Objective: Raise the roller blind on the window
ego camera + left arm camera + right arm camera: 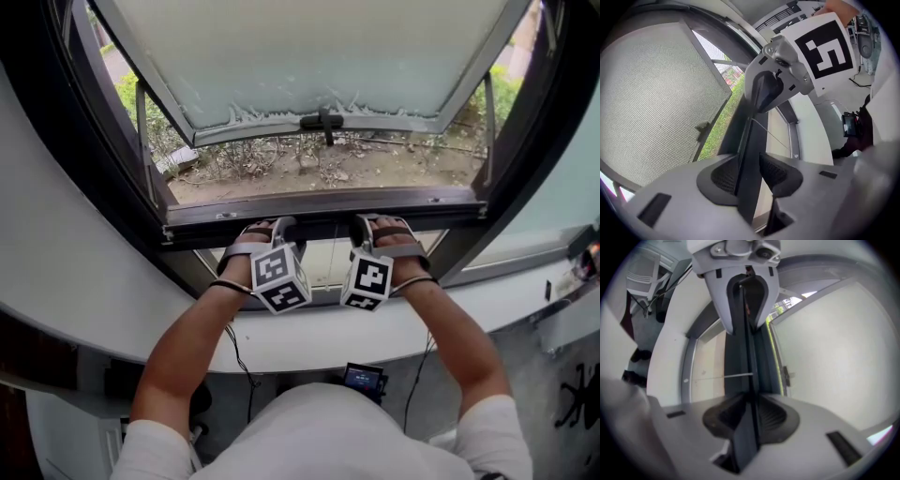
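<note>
Here left claw (749,174) and right claw (749,416) both clamp, seemingly, the blind's bar (753,136).

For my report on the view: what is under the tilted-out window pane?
Bare soil with dry twigs, and green bushes at both sides. The frosted pane hides everything farther out.

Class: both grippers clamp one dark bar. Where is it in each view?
Head view: dark bar across the centre, below the window opening.
Left gripper view: dark bar runs up the centre, between the jaws.
Right gripper view: dark bar runs up the centre.
Landmark: left gripper and right gripper, both clamped on it.
</note>
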A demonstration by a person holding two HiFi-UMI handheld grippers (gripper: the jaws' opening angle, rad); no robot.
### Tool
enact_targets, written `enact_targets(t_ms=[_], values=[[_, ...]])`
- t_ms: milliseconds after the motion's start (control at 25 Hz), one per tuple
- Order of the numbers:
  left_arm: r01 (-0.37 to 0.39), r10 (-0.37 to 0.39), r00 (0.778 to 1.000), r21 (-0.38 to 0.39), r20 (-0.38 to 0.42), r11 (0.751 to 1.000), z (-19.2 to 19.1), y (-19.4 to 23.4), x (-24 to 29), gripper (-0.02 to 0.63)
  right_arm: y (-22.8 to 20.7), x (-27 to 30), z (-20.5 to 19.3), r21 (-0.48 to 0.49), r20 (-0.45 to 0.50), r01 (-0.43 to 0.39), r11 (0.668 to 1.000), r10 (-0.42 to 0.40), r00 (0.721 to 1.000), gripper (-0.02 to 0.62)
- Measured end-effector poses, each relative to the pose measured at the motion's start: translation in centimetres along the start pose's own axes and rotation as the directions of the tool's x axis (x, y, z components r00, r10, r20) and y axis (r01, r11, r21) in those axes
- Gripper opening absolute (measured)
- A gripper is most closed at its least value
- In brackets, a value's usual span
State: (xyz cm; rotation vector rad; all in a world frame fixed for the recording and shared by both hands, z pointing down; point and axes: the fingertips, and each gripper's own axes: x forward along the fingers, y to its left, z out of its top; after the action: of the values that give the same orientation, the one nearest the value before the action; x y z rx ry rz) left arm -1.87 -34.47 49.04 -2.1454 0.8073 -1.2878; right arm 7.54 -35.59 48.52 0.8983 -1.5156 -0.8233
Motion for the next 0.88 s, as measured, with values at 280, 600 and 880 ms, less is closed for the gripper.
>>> enact_targets(t_ms=[280, 600, 880], values=[[-0.001, 0.001, 1.000, -0.002, 0.009, 1.000, 0.3, 0.5, -0.5, 0.146, -0.4, -0.3, 0.1, -0.007, 0.003, 0.011, 1.000, -0.011, 1.000, 0.101], [-0.036, 0.036, 0.999, -0.006, 0.037, 0.999, 1.5, 2.3, -1.8, 0.146, -2.8, -1.0, 0.5, 0.026, 0.034, 0.060, 0.998, -0.061, 0.998, 0.101], [-0.044, 0.046, 0.997, -0.024, 0.066, 0.999, 2.7, 4.3, -3.4, 0.146, -5.6, -2.3, 1.0, 0.041, 0.055, 0.122, 0.992, -0.125, 0.991, 0.101]])
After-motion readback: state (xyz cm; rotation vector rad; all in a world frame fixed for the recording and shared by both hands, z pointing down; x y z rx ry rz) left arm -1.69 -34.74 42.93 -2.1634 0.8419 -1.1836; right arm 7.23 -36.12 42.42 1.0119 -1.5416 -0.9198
